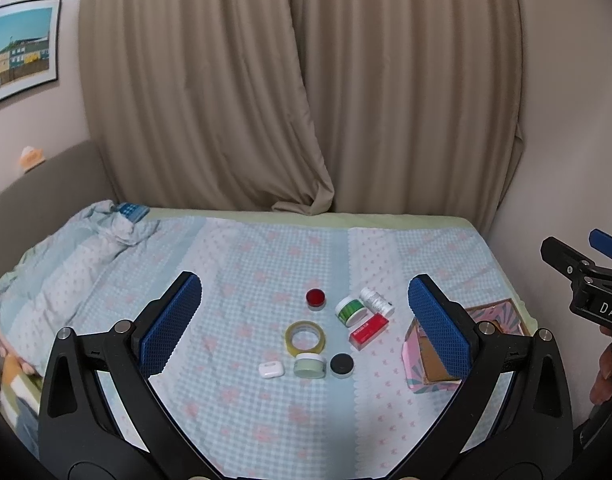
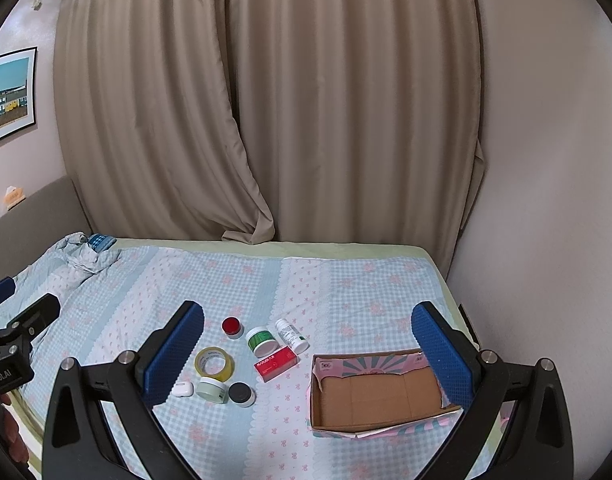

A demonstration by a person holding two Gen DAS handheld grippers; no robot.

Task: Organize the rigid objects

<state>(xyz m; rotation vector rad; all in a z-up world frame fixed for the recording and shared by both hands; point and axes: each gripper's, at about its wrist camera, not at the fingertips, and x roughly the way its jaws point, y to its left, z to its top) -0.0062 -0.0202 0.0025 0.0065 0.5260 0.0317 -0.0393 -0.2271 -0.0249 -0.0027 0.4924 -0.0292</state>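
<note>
Small items lie grouped on the checked bedspread: a red-lidded jar [image 1: 316,298], a green-and-white jar [image 1: 350,310], a white bottle on its side [image 1: 376,301], a red box [image 1: 368,332], a tape roll [image 1: 305,338], a white earbud case [image 1: 271,369], a pale green jar [image 1: 310,365] and a black-lidded jar [image 1: 342,364]. An open, empty cardboard box [image 2: 380,396] sits to their right. My left gripper [image 1: 305,316] is open above the group. My right gripper [image 2: 308,348] is open, held high between the group and the box.
The bed [image 2: 346,280] ends at beige curtains [image 2: 265,120] behind and a wall [image 2: 546,240] on the right. A rumpled blanket [image 1: 65,248] lies at the far left. The right gripper's body shows at the right edge of the left wrist view [image 1: 586,280].
</note>
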